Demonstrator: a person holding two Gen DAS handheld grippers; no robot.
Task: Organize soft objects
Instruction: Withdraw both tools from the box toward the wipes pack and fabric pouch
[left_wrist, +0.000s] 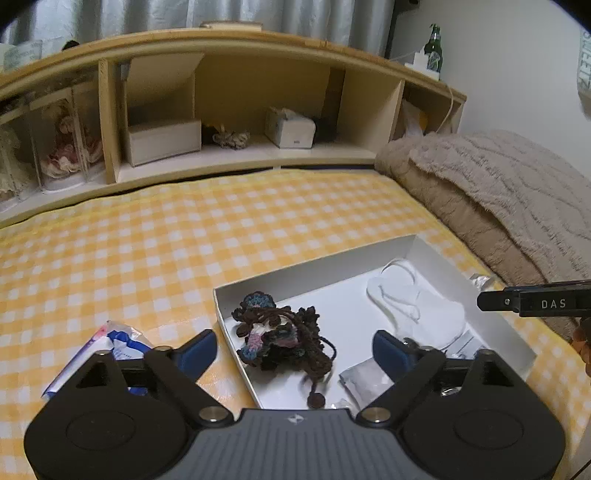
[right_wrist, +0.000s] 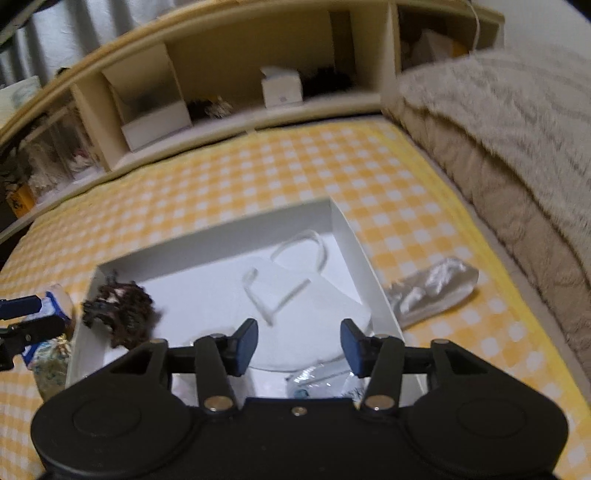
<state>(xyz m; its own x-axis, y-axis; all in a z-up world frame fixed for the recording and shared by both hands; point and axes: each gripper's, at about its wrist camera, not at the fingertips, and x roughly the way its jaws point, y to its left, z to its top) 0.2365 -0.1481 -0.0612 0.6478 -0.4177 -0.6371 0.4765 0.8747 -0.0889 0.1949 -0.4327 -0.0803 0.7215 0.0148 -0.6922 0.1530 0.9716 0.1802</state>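
Note:
A shallow white box (left_wrist: 310, 271) (right_wrist: 207, 243) lies on the yellow checked bed. In its left part rests a dark crocheted piece (left_wrist: 284, 334) (right_wrist: 122, 308); in its right part lies a white face mask (left_wrist: 417, 310) (right_wrist: 306, 291). Small clear packets (left_wrist: 364, 378) (right_wrist: 321, 380) sit at the box's near side. My left gripper (left_wrist: 295, 349) hangs above the crocheted piece, jaws wide open, touching nothing. My right gripper (right_wrist: 299, 345) hovers open above the mask, nothing between its pads. Its tip (left_wrist: 532, 302) shows at the right edge of the left wrist view.
A blue and white packet (left_wrist: 110, 345) (right_wrist: 51, 306) lies left of the box. A clear wrapped white item (right_wrist: 432, 291) lies right of it. A beige fluffy blanket (left_wrist: 498, 199) (right_wrist: 517, 147) borders the right. A wooden headboard shelf (left_wrist: 221, 107) holds boxes and dolls behind.

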